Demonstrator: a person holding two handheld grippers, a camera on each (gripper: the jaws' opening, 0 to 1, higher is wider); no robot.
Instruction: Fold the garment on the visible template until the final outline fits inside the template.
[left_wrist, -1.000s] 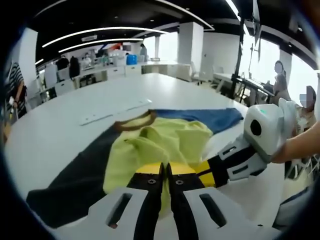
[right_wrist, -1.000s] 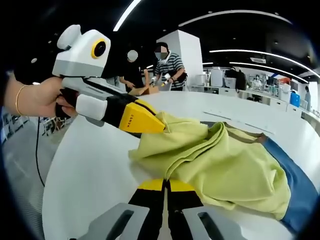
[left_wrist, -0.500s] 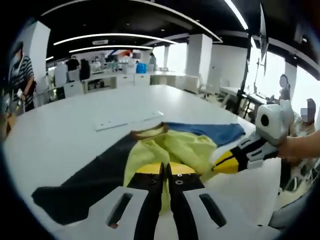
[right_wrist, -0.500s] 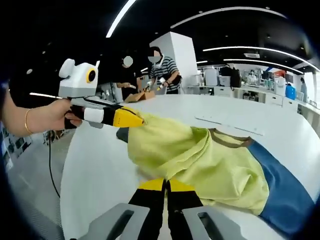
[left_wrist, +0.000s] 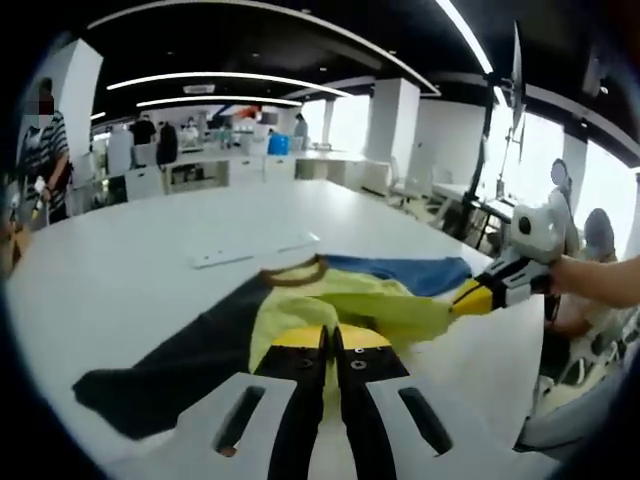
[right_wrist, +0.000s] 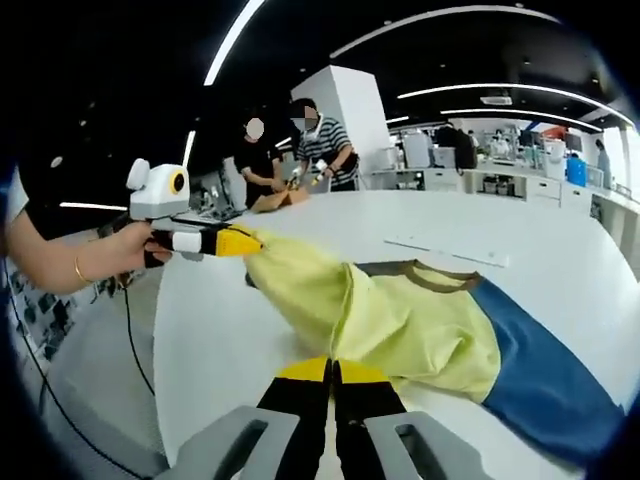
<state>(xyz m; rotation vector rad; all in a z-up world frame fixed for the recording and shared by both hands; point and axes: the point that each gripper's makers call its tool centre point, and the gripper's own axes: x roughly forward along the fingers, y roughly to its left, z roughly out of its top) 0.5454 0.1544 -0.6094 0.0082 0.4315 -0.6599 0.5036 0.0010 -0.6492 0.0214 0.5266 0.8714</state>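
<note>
The garment (left_wrist: 340, 300) lies on the white table (left_wrist: 120, 260): yellow in the middle, a blue side (left_wrist: 400, 272), a black side (left_wrist: 180, 355) and a brown collar (left_wrist: 295, 275). My left gripper (left_wrist: 331, 333) is shut on a yellow edge of it. In the left gripper view my right gripper (left_wrist: 463, 298) comes in from the right, gripping the far yellow edge. In the right gripper view my right gripper (right_wrist: 333, 366) is shut on the yellow cloth of the garment (right_wrist: 410, 320). There the left gripper (right_wrist: 252, 243) holds the far end, and the cloth stretches between the two.
A flat white strip (left_wrist: 255, 250) lies on the table beyond the collar. The table's edge (right_wrist: 170, 380) runs close on the left of the right gripper view. Two people (right_wrist: 300, 150) stand at a far desk. Seated people (left_wrist: 590, 250) are beyond the table's right side.
The two grippers have moved apart, each keeping its hold. The bunched yellow cloth has been drawn out into a longer, flatter span between them.
</note>
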